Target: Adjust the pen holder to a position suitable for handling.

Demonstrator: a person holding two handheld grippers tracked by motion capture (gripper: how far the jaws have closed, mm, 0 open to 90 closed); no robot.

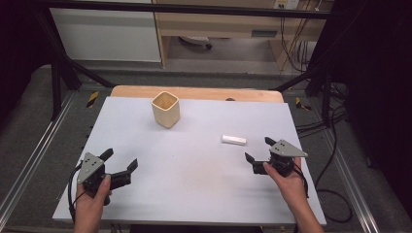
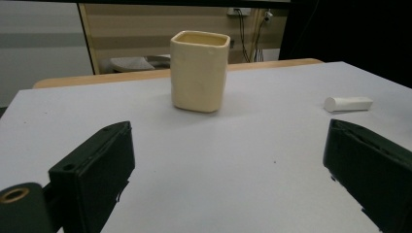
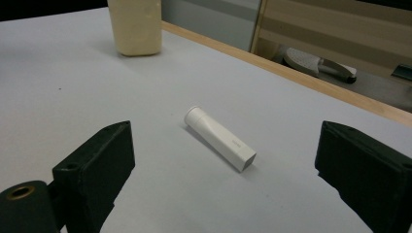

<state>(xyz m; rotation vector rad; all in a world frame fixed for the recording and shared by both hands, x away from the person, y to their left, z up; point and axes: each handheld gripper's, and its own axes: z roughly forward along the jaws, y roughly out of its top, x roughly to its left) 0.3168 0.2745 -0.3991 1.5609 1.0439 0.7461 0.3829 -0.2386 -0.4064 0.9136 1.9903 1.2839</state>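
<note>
High view: both grippers, left (image 1: 120, 163) and right (image 1: 257, 148), fingers open and empty; tube (image 1: 233, 140) untouched, cup (image 1: 165, 109) empty.

White tabletop (image 1: 194, 189): seen spread across the centre of the high view, with small dark specks.
Wooden board (image 1: 194, 92): laid under the tabletop, its edge exposed at 12 o'clock.
Black frame bar (image 1: 194, 8): run across the top, at 12 o'clock.
Cables (image 1: 335, 121): trailed over the floor at 3 o'clock.
Yellow-black tape marks (image 1: 92, 98): stuck at 10 o'clock and 2 o'clock.
Chair base (image 1: 197, 41): parked under the wooden desk (image 1: 218, 24) at 12 o'clock.
Metal rail (image 1: 29, 160): laid on grey carpet (image 1: 29, 111) at 9 o'clock.
</note>
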